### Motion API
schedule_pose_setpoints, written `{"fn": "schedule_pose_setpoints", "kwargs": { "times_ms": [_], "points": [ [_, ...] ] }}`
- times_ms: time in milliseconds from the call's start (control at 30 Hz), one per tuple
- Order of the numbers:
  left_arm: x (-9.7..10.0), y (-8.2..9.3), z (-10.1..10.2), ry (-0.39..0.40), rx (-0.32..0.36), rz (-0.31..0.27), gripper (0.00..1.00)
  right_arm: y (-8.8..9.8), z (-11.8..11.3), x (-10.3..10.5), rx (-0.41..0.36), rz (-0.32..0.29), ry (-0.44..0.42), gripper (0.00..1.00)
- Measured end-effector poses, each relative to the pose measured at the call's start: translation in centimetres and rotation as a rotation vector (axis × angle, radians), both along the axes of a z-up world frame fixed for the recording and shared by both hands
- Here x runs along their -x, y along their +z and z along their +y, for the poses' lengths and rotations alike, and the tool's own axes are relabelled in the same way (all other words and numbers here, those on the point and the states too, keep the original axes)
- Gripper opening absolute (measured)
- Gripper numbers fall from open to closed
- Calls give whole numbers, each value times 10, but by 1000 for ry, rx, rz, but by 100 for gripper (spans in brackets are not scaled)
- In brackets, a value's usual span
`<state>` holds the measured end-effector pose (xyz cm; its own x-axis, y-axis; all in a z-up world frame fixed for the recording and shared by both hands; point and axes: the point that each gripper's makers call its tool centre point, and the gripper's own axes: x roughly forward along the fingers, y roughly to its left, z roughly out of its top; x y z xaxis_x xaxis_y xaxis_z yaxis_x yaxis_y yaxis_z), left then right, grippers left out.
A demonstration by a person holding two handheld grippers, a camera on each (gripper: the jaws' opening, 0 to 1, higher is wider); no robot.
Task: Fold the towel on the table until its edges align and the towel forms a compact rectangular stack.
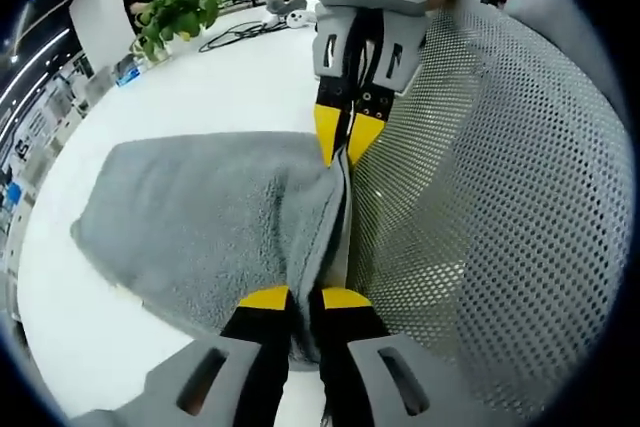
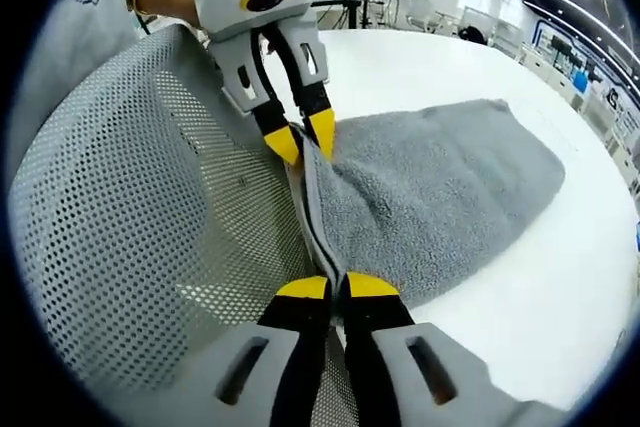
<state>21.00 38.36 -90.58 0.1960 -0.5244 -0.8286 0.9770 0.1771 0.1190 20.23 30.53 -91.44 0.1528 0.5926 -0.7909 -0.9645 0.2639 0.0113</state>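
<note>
- Your left gripper (image 1: 305, 299) has its fingers pinched on the edge of the gray towel (image 1: 210, 222). The fingers are almost together, with the cloth between them.
- Your right gripper (image 2: 337, 287) pinches the same edge further along. Its fingers are almost together on the cloth too.
- The towel edge runs in a tight line from one gripper to the other. The yellow tips cover the bits they hold.
- The rest of the towel lies on the white counter (image 1: 240, 87). You cannot tell how many layers are in it.
- A gray mesh chair back (image 1: 500, 197) sits right beside the held edge. It hides what is behind it.
- The far end of the towel is near the counter's round edge in the right gripper view.
- There is open white counter past the towel.
- A green plant (image 1: 180, 9) and some cables (image 1: 235, 35) sit far off, well apart from the towel.
</note>
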Motion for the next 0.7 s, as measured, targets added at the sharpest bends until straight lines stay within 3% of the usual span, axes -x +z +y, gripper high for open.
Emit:
{"fn": "schedule_pose_setpoints", "kwargs": {
  "times_ms": [200,333,700],
  "points": [
    [7,5,1,-10,1,19,9,12,0,8,6,17,30,2],
    [8,16,4,8,11,28,9,25,3,7,-35,53,-11,2],
    [2,46,7,40,41,11,9,61,6,2,-61,42,-13,2]
  ]
}}
